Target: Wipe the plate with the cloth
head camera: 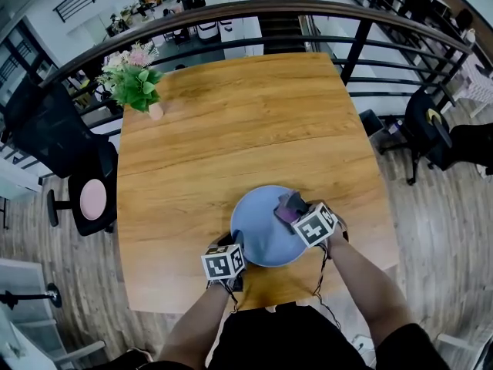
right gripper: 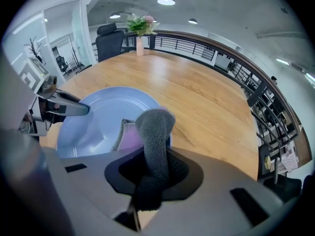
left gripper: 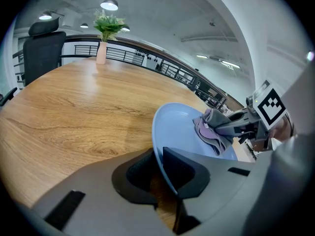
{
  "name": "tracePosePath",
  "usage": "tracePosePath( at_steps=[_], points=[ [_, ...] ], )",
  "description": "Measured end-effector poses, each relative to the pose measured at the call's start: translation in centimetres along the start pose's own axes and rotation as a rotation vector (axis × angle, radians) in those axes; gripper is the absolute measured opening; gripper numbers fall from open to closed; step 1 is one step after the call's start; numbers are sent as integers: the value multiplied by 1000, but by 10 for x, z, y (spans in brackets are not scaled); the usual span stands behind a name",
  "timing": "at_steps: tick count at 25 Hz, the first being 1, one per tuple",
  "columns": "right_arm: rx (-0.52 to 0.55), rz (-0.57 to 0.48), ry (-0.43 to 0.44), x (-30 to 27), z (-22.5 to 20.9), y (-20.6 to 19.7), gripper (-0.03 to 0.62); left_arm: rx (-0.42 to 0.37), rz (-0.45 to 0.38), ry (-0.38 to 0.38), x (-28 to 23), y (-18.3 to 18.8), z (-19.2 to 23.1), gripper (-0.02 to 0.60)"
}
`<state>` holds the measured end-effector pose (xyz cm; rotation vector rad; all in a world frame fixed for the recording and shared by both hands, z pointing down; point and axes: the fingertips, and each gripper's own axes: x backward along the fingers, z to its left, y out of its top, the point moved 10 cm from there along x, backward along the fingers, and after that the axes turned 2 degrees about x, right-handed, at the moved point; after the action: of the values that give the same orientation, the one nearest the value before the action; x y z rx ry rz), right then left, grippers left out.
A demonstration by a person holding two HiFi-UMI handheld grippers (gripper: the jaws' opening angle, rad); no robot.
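Left gripper (left gripper: pixel 158 170) is closed on the plate (left gripper: pixel 179 127). The thin blue rim is seen between its two jaws, which are set narrow, with one pad on each side of the rim. In the head view the plate is seen on the table (head camera: pixel 231 129), close to the edge where the person stands, and it is gripped at its near left side. It cannot be told whether the plate lies flat on the wood or is lifted a little.

Right gripper (right gripper: pixel 152 173) is closed on the cloth (right gripper: pixel 155 132). A grey fold is pinched between its jaws and stands up out of them. The rest of the cloth, grey and pale purple, is laid on the right part of the plate, inside the rim. This gripper is pointed steeply down over that side of the plate.

The two grippers are placed near each other, one at each side of the plate. At the far left corner of the table a vase (head camera: pixel 155 111) with green leaves and pink flowers is seen. A black chair (head camera: pixel 62 141) is placed beside the table, on the left.
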<state>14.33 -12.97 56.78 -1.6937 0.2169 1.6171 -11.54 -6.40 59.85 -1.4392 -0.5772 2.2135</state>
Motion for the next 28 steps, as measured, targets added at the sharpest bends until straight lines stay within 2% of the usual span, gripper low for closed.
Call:
tracePosePath(
  at_steps=[16,23,28],
  points=[
    [-74,-36,66,31,36,-45,74,-1,-9,17,1,0,-4,69],
    [-66,-47,113,34,71,-51,74,2,-10,22,2,0,-4,69],
    [-23,-45,151,33,99,-44,74,5,-12,19,3,0,-5,69]
  ],
)
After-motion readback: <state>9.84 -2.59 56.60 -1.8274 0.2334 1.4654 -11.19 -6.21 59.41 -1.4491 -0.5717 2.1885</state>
